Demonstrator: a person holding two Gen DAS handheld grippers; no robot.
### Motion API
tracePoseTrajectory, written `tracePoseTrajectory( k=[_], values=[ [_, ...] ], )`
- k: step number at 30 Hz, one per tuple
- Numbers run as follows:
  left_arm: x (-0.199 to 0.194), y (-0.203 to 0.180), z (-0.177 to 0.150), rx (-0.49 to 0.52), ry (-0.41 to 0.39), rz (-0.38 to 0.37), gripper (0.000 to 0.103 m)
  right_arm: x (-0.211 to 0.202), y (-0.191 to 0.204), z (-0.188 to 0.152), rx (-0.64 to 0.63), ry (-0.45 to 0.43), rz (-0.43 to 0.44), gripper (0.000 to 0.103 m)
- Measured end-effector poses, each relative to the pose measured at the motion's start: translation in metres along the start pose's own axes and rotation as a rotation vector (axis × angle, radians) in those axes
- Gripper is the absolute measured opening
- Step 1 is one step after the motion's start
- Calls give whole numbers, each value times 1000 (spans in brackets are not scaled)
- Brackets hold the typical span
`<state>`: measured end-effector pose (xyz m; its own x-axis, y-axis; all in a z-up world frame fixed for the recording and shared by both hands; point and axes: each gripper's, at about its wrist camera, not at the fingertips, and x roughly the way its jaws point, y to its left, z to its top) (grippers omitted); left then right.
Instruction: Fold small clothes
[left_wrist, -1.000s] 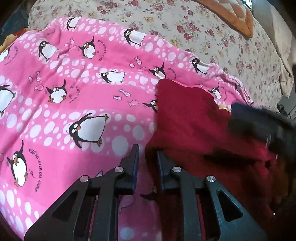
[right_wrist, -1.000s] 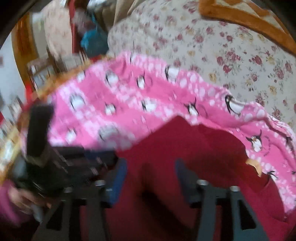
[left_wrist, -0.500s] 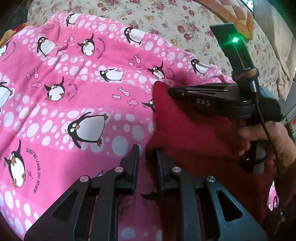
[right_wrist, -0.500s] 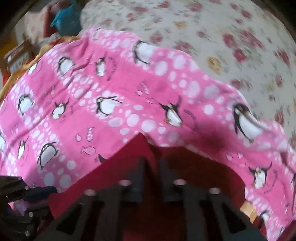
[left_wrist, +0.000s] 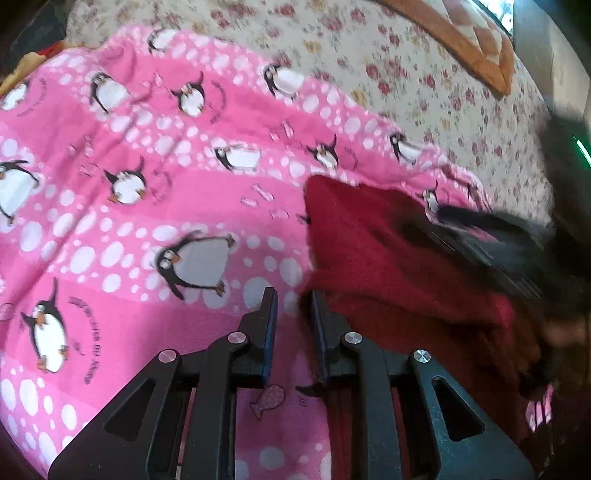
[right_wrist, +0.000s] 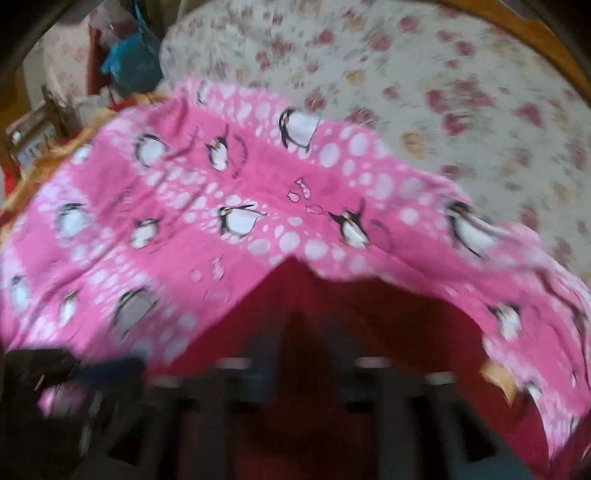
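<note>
Item: red garment, lying on the pink penguin blanket, which is spread over the flowered bedcover.

Your left hand-held gripper: fingers slightly parted, nothing clamped. The garment's near left edge sits just right of its right finger, touching or nearly so. From there the cloth runs up and away to a far corner.

Your right hand-held gripper: hovers over the garment's right side, blurred; whether it is parted or closed, you cannot tell.

Judgement: your left is nearer the left edge; a slight shift rightward would put that edge between the fingers.
</note>
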<state>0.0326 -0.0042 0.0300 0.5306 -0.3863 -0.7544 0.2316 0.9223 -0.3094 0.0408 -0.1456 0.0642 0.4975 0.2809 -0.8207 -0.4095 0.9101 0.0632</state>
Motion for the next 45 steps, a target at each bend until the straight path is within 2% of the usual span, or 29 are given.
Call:
tracePoseTrajectory(
  k=[1, 4, 5, 6, 8, 10, 12, 13, 15, 17, 22, 25, 30, 36, 40, 45],
  values=[
    [-6, -1, 1, 11, -31, 23, 17, -18, -7, -12, 5, -13, -13, 71],
    [-22, -7, 3, 43, -114, 65, 21, -61, -35, -52, 29, -24, -76, 71],
    [-25, -9, 4, 49, -131, 62, 33, -74, -48, -68, 52, -15, -114, 71],
    [-27, -12, 4, 54, -144, 57, 52, -84, -59, -81, 81, -5, -146, 71],
    [-28, -19, 2, 64, -170, 54, 67, -96, -85, -109, 152, 28, -197, 71],
    [-24, -28, 2, 84, -173, 56, 67, -102, -110, -131, 212, 64, -255, 71],
    [-16, -36, 1, 119, -153, 56, 67, -99, -128, -148, 246, 83, -353, 71],
    [-9, -40, 0, 140, -131, 66, 67, -98, -136, -154, 259, 87, -369, 71],
    [11, -45, -2, 175, -59, 117, 67, -90, -154, -164, 337, 101, -328, 71],
    [29, -41, -5, 170, 11, 144, 67, -100, -157, -167, 370, 73, -320, 71],
    [28, -41, -3, 164, 0, 147, 67, -126, -156, -181, 400, 62, -321, 71],
    [23, -44, -6, 170, -5, 160, 67, -150, -154, -202, 457, 14, -267, 71],
    [3, -53, -11, 170, -46, 148, 67, -170, -144, -224, 482, -19, -246, 71],
    [-14, -68, -14, 185, -58, 130, 67, -167, -146, -222, 503, -18, -286, 71],
    [-24, -77, -18, 210, -74, 144, 67, -159, -147, -224, 542, 1, -250, 71],
    [-27, -86, -19, 222, -78, 151, 67, -146, -155, -228, 599, 1, -263, 71]
  ],
)
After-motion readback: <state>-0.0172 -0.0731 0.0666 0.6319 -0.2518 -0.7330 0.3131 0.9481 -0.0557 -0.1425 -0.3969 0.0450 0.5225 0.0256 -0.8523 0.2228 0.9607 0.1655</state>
